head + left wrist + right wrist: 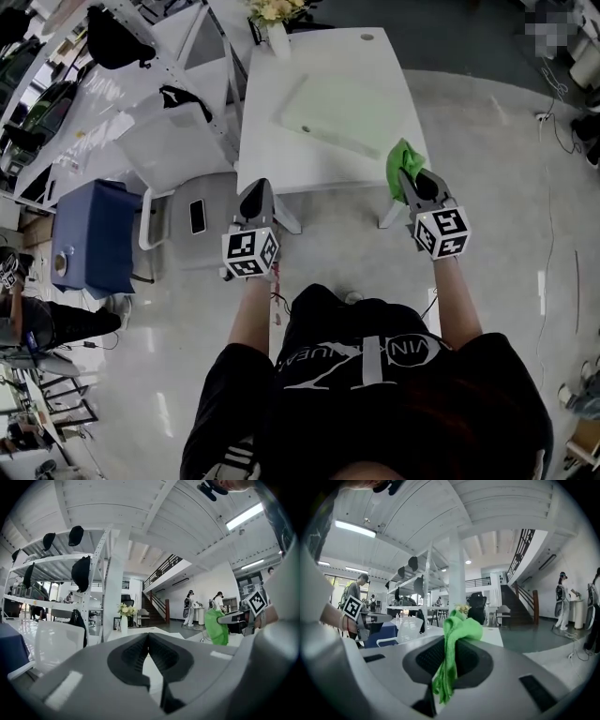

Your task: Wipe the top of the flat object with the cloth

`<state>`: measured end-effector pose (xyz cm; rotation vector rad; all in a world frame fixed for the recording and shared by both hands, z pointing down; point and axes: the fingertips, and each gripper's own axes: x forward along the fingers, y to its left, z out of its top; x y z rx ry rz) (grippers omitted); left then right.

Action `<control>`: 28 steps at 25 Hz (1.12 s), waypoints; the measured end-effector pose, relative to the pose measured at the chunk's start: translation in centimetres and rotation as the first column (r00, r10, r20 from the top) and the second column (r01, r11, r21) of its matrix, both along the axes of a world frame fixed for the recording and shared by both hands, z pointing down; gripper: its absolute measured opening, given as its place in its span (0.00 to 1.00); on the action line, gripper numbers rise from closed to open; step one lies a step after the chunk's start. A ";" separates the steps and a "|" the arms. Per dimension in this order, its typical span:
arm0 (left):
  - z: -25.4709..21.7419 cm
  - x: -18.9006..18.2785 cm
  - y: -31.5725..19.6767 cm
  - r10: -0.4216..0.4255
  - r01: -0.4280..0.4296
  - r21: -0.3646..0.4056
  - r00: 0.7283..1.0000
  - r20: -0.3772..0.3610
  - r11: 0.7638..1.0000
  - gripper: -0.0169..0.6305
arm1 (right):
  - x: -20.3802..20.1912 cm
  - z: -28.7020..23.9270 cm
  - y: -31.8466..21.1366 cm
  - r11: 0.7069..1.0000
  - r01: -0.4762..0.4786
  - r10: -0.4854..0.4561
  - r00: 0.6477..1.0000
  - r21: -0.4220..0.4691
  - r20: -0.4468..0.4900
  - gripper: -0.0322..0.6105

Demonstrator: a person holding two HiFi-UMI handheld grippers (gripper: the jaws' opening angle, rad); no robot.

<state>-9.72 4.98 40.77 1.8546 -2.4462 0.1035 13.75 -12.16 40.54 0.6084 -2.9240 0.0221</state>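
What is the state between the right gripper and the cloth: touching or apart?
Touching. The right gripper view shows the right gripper clamped on the cloth, bunched between its jaws.

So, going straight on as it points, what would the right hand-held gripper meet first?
Probably the flowers at the far end of the white table: the right hand-held gripper, shut on the green cloth, points just over its top. Depth is unclear; slightly lower, it would meet the table's near edge.
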 end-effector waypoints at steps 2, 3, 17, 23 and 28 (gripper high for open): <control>0.3 -0.5 -0.8 -0.003 0.003 -0.005 1.000 -0.004 1.000 0.05 | -0.4 0.2 -0.7 1.000 0.002 -0.002 1.000 -0.005 0.000 0.11; 0.4 -0.7 -1.3 -0.003 0.003 -0.007 1.000 -0.006 1.000 0.05 | -0.6 0.3 -1.1 1.000 0.000 0.000 1.000 -0.008 0.000 0.11; 3.1 -9.3 -11.8 0.081 -0.082 -0.037 0.996 -0.037 0.996 0.05 | -8.2 1.5 -7.6 0.998 -0.060 0.058 0.997 -0.030 -0.052 0.11; 5.0 -14.0 -17.5 0.166 -0.173 -0.083 0.982 -0.085 0.981 0.05 | -14.9 1.3 -10.8 0.996 -0.059 0.054 0.996 -0.070 -0.067 0.11; 7.7 -16.4 -21.9 0.249 -0.273 -0.116 0.951 -0.184 0.955 0.18 | -22.2 1.8 -13.7 0.992 -0.053 0.044 0.996 -0.115 -0.082 0.11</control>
